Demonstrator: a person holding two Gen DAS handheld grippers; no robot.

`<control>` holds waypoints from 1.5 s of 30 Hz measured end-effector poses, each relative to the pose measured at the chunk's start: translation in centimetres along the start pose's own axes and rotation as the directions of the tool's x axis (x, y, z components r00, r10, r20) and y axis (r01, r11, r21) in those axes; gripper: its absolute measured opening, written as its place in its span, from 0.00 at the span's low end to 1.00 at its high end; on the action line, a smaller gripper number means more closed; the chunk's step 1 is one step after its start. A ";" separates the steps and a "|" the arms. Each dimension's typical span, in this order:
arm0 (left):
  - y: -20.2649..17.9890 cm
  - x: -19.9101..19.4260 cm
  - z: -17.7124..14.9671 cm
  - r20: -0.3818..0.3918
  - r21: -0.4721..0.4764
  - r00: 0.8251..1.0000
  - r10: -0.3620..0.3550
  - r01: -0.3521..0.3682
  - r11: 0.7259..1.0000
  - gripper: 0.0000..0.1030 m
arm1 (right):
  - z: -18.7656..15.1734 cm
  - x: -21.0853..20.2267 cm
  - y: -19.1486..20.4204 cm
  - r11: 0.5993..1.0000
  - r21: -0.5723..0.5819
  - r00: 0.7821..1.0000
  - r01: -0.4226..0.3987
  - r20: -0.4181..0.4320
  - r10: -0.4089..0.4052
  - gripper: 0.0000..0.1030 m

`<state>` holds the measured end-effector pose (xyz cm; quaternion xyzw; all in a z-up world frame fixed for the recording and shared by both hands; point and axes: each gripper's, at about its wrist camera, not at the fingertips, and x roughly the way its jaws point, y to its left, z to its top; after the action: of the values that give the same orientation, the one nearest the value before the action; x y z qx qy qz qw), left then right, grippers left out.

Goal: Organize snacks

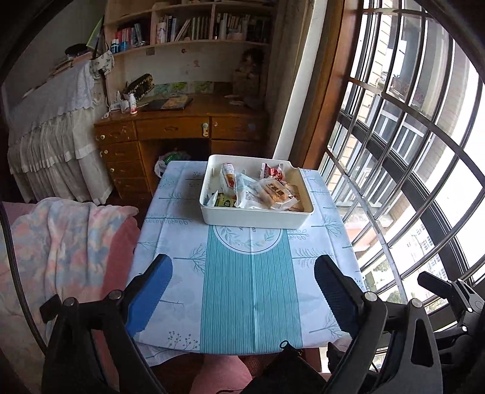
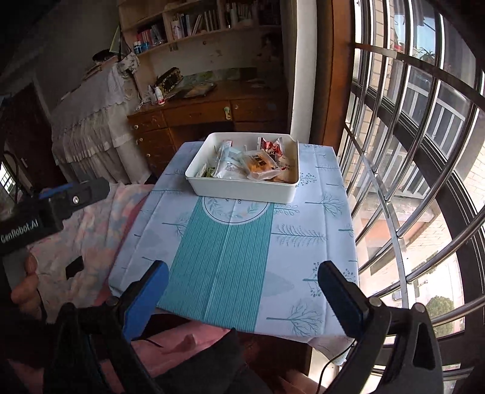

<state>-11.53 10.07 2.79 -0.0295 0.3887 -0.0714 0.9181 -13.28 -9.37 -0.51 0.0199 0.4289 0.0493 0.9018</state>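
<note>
At the left edge of both views you have a pastel blanket (image 1: 63, 242) lying just beside the table (image 1: 169, 251), with a lace-draped piece of furniture (image 1: 57, 133) above it and a wooden desk (image 1: 169, 130) under bookshelves (image 1: 194, 27) across the top of the frame.

Your left gripper (image 1: 244, 283) sits at the bottom of its view, fingers spread wide and holding nothing, over the teal stripe of the cloth. In the right wrist view the same gripper's black body juts in at mid-left, held in your hand (image 2: 27, 288).

At frame centre, the white bin (image 1: 254, 216) stands on the far half of the table, well apart from both tools, with bare cloth between. Its long axis runs across the frame, its open top faces up, and the near wall faces you. The snacks (image 1: 263, 191) lie piled inside in crinkled wrappers, pointing every which way; an orange packet (image 2: 260, 165) lies on top.

Your right gripper (image 2: 242, 280) is likewise spread wide and empty at the bottom of its view.

At the right, a barred window (image 1: 409, 151) curves close beside the table's edge.
</note>
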 end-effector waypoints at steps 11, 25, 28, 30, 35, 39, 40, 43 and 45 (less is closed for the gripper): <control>0.1 2.0 -2.4 -0.056 -0.021 0.994 0.089 -0.091 0.996 0.99 | -1.8 0.7 0.1 0.984 0.111 0.990 0.138 0.005 -0.140 1.00; -0.8 3.2 -1.8 -0.029 0.010 0.984 0.174 -0.173 0.985 0.99 | -1.4 2.3 0.7 0.995 0.079 0.998 0.067 -0.026 -0.065 1.00; -1.4 3.7 -1.5 -0.029 0.022 0.985 0.169 -0.169 0.985 0.99 | -1.2 2.6 0.4 0.994 0.083 0.998 0.065 -0.031 -0.063 1.00; -1.8 4.1 -1.3 -0.033 0.026 0.986 0.164 -0.164 0.986 0.99 | -1.1 2.8 0.1 0.994 0.084 0.997 0.065 -0.036 -0.062 1.00; -2.5 4.9 -0.9 -0.038 0.027 0.987 0.158 -0.157 0.987 0.99 | -0.7 3.3 -0.6 0.993 0.091 0.997 0.069 -0.048 -0.065 1.00; -3.1 5.6 -0.6 -0.047 0.026 0.987 0.155 -0.154 0.988 0.99 | -0.5 3.7 -1.2 0.993 0.091 0.996 0.073 -0.062 -0.067 1.00; -3.2 5.8 -0.6 -0.051 0.026 0.987 0.154 -0.153 0.988 0.99 | -0.4 3.8 -1.4 0.993 0.088 0.996 0.073 -0.065 -0.067 1.00; -3.6 6.3 -0.4 -0.060 0.028 0.987 0.151 -0.149 0.988 0.99 | -0.1 4.2 -1.7 0.994 0.079 0.995 0.071 -0.077 -0.065 1.00; -3.9 6.6 -0.4 -0.064 0.029 0.987 0.148 -0.147 0.989 0.99 | 0.0 4.4 -1.9 0.995 0.074 0.994 0.069 -0.084 -0.063 1.00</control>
<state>-7.68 5.21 -1.71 0.0129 0.4190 -0.0089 0.9078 -10.38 -10.78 -4.03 0.0386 0.4674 0.0037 0.8832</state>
